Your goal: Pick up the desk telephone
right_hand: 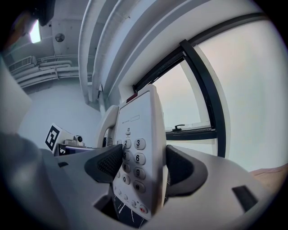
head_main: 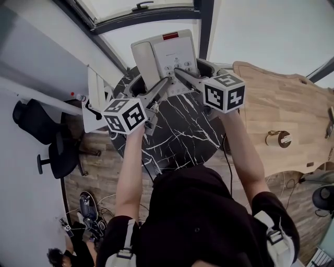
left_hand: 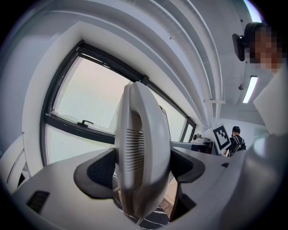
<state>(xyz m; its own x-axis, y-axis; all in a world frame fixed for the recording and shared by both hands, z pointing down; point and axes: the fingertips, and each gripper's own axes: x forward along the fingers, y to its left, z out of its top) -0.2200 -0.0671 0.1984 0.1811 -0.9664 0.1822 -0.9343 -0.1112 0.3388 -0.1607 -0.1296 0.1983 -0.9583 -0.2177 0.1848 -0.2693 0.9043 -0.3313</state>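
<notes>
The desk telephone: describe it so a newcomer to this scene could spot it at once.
Find the round black marble table in the middle of the head view; at its far edge, toward the window, the left gripper and right gripper both clamp the desk telephone. It is the only off-white slab, with a handset, a number keypad and a red strip on top.
</notes>
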